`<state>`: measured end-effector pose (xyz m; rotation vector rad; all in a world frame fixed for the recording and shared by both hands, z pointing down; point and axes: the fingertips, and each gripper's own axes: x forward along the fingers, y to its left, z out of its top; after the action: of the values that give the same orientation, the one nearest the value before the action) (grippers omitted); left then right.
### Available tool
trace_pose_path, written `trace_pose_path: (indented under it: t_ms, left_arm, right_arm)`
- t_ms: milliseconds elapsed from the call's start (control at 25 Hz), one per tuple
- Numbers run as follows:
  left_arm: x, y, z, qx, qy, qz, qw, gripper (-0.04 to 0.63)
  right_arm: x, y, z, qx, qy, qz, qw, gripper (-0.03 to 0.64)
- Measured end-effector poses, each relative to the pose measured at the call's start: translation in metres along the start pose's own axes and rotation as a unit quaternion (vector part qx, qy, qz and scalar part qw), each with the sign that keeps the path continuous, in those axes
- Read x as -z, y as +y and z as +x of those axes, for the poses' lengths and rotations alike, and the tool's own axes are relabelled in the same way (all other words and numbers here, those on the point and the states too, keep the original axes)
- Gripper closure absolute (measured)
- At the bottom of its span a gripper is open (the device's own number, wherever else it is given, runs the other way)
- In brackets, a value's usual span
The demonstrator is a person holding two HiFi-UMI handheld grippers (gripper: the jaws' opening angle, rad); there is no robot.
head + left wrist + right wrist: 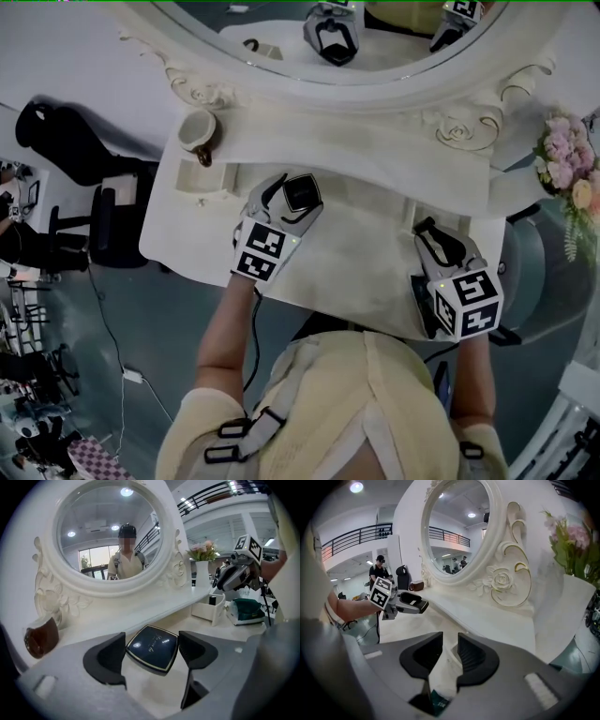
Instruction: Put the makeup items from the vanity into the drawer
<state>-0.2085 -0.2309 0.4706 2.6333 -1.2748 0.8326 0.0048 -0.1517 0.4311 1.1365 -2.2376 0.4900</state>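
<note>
A black square compact (152, 648) with a gold rim is held off the vanity top (361, 277) between the pads of my left gripper (152, 656), which is shut on it. In the head view the left gripper (291, 202) is at the table's middle with the compact (302, 192) at its tip. To the right stands a small white drawer (207, 610), pulled open, with a dark item inside. My right gripper (450, 656) has its jaws closed on a thin white panel (440, 667), seemingly the drawer front. In the head view the right gripper (433, 239) is at the table's right end.
A round white-framed mirror (337, 56) rises behind the top. A brown jar (199, 131) sits at the far left corner. A vase of pink flowers (567, 159) stands at the right. A green item (247, 610) lies beside the drawer. A dark chair (66, 141) is on the floor at left.
</note>
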Motion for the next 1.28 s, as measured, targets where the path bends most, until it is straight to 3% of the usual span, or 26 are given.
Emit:
trace_pose_path:
  t_ms: [360, 680, 960, 1280]
  left_arm:
    - [-0.062, -0.071, 0.001, 0.066, -0.046, 0.049, 0.9955, 0.227]
    - [-0.107, -0.153, 0.017, 0.144, -0.068, 0.079, 0.9841, 0.227]
    - [-0.130, -0.216, 0.038, 0.176, -0.059, 0.164, 0.9687, 0.227]
    - [-0.136, -0.250, 0.070, 0.198, -0.025, 0.225, 0.9538, 0.225]
  right_arm:
    - [0.011, -0.025, -0.038, 0.044, -0.028, 0.025, 0.998, 0.508]
    - [0.039, -0.045, -0.071, 0.075, -0.036, 0.056, 0.995, 0.508]
    - [0.062, -0.056, -0.097, 0.085, -0.043, 0.071, 0.993, 0.508]
    - [0.093, -0.066, -0.120, 0.094, -0.042, 0.091, 0.990, 0.508]
